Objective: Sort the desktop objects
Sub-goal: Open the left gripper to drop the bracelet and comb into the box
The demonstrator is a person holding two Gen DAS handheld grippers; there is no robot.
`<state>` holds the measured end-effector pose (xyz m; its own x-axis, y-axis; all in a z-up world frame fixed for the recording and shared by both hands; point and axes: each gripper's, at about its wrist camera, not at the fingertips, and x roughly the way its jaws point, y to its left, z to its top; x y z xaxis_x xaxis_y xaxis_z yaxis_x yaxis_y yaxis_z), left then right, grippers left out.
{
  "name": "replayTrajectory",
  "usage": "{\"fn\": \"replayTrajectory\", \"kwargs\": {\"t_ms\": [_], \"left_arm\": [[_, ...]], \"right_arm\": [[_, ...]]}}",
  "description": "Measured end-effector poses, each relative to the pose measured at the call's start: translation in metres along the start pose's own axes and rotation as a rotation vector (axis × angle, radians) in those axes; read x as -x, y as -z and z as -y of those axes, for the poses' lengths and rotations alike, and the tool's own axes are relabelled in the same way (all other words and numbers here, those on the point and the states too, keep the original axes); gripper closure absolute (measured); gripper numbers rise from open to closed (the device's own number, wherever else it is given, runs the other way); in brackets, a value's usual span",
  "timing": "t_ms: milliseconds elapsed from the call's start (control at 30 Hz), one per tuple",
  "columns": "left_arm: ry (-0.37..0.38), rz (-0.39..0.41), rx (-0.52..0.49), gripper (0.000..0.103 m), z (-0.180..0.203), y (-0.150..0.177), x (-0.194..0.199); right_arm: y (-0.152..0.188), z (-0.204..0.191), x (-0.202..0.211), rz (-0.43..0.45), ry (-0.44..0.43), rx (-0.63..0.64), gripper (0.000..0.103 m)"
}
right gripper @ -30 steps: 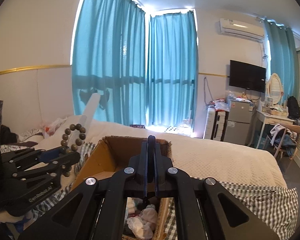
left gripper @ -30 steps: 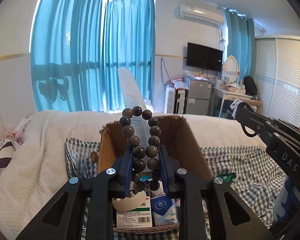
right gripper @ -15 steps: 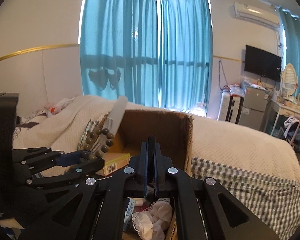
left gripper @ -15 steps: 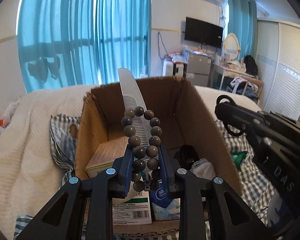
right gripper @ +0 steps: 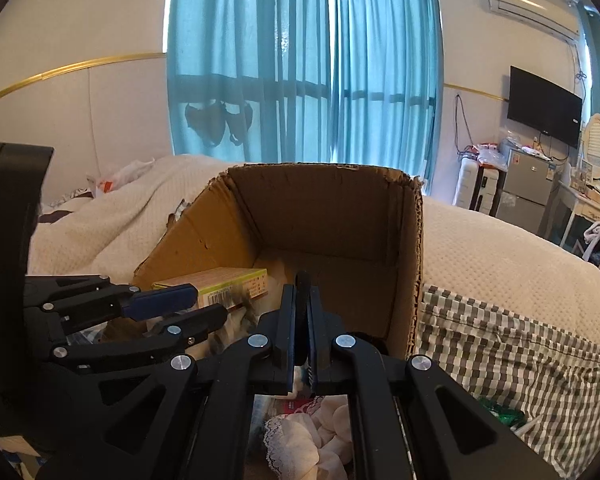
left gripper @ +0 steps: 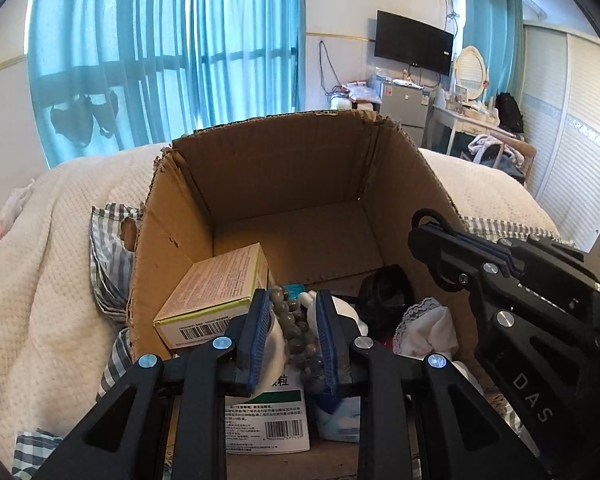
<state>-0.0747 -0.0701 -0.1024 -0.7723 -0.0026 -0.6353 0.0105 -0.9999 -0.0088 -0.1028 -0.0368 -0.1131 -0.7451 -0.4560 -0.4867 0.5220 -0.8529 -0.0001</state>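
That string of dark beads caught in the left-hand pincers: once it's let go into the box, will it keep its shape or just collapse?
Probably collapse. The bead bracelet hangs as loose round beads between the left gripper pads, so it looks floppy. It should slump onto the clutter in the cardboard box. Being strung together, the beads likely won't roll far.

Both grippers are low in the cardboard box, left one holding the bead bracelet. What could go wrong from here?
1. The bead bracelet sits between the left gripper's pads above a cluttered pile; on release it may roll between the yellow-green box and the white packet, hard to find later.
2. The right gripper, shut, hangs close beside the left; the two could knock together.
3. Its fingers may snag the lace cloth.
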Motion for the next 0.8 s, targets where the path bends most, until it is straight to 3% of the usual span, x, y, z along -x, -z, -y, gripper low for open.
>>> {"fn": "replayTrajectory", "kwargs": {"t_ms": [100, 167, 400, 700, 800], "left_arm": [[-0.002, 0.011, 0.005, 0.079, -0.001, -0.002, 0.005], [-0.008, 0.024, 0.009, 0.077, 0.0, -0.004, 0.011], [-0.012, 0.088, 0.026, 0.076, -0.001, -0.014, 0.036], [0.005, 0.186, 0.039, 0.071, 0.005, -0.024, 0.073], [0.011, 0.227, 0.041, 0.058, 0.01, -0.026, 0.086]], "right_arm": [[-0.001, 0.002, 0.004, 0.007, 0.008, -0.005, 0.094], [-0.002, 0.002, 0.007, 0.016, 0.009, -0.009, 0.078], [-0.01, 0.003, 0.026, 0.059, 0.035, -0.016, 0.067], [-0.024, 0.015, 0.079, 0.164, 0.078, -0.062, 0.048], [-0.028, 0.019, 0.099, 0.201, 0.093, -0.077, 0.042]]}}
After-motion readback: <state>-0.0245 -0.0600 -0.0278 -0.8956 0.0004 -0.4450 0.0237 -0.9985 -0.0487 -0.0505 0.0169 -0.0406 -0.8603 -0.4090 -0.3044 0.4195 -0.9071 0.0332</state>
